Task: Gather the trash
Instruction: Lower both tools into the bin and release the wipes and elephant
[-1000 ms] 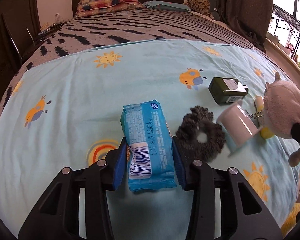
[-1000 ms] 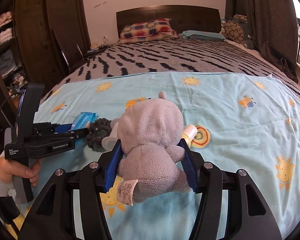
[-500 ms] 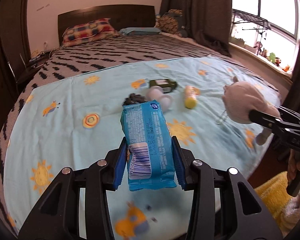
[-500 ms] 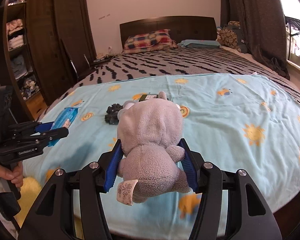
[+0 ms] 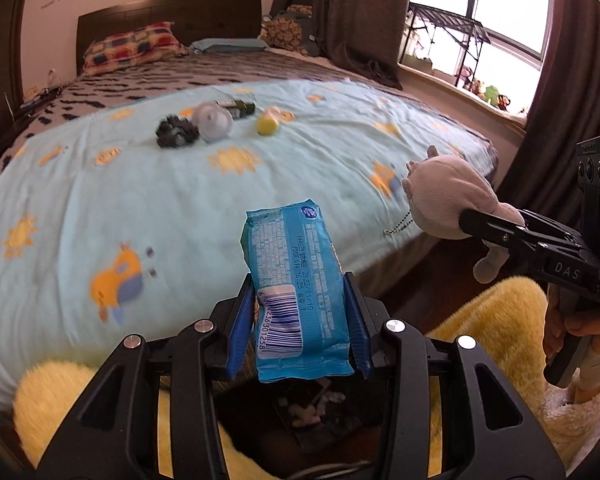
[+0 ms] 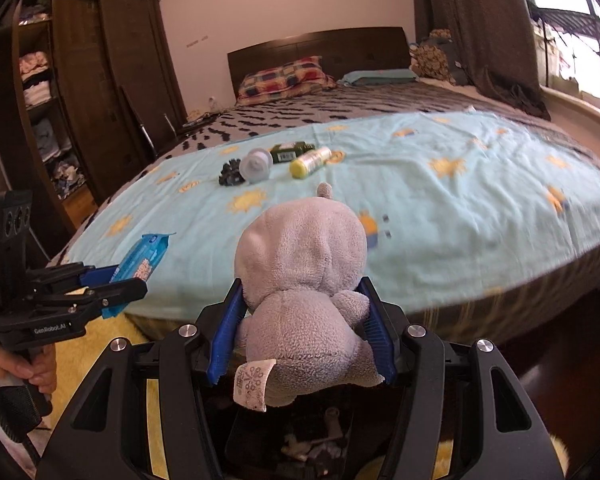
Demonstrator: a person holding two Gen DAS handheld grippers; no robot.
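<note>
Blue wipes pack (image 5: 298, 292) clamped upright between left gripper (image 5: 298, 332) pads; grey plush toy (image 6: 304, 292) pinched by right gripper (image 6: 300, 336). Dark bin (image 5: 300, 420) below holds scraps.

left gripper (image 5: 299, 334) black | blue fingers (image 5: 238, 332) | silver screws | bare skin

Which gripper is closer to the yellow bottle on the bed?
Neither clearly. The left gripper, holding the blue packet, and the right gripper, holding the plush toy, are both off the bed's foot edge, far from the yellow bottle.
</note>
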